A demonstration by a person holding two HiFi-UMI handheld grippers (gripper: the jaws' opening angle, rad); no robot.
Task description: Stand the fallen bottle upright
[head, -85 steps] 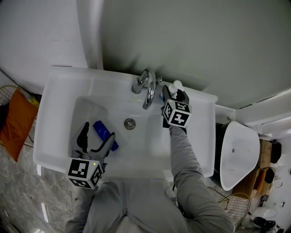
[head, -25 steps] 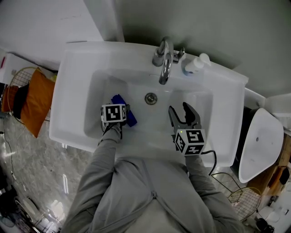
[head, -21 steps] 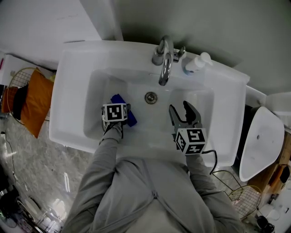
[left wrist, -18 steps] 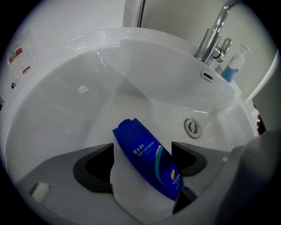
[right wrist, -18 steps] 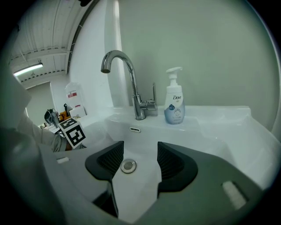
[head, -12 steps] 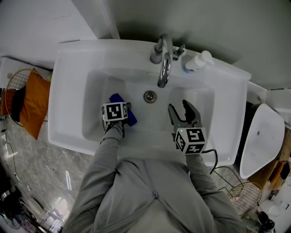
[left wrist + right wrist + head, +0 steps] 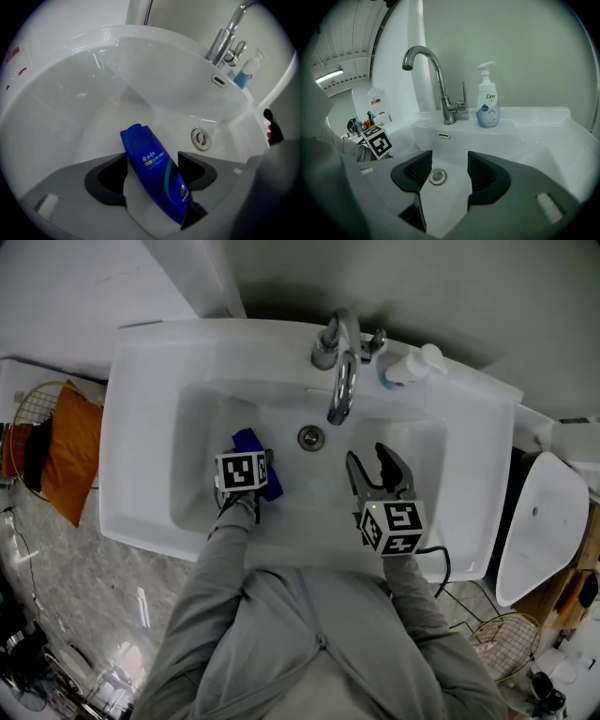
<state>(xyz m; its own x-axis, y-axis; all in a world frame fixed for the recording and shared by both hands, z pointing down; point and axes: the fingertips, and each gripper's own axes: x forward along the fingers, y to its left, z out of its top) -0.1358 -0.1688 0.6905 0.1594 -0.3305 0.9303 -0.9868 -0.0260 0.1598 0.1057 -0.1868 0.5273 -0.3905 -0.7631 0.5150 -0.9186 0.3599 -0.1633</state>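
A blue bottle (image 7: 157,176) lies on its side in the white sink basin (image 7: 150,427), left of the drain (image 7: 310,437); in the head view only its ends (image 7: 251,440) show past the marker cube. My left gripper (image 7: 153,161) points steeply down over it, and its jaws have just been closing. The bottle lies slanted between them and both pads touch its sides. My right gripper (image 7: 367,457) hovers open over the basin's right half with nothing between its fingers, and its own view looks past the jaws (image 7: 449,164) to the drain.
A chrome faucet (image 7: 339,371) arches over the basin at the back. Right of the faucet, a white pump soap bottle (image 7: 488,105) stands upright on the rim. An orange cloth (image 7: 66,451) hangs in a wire basket left of the sink.
Since the oldest frame my left gripper has come down over the blue bottle, and my right gripper has left the pump bottle for the basin's front. Over the last second both hands stay put.
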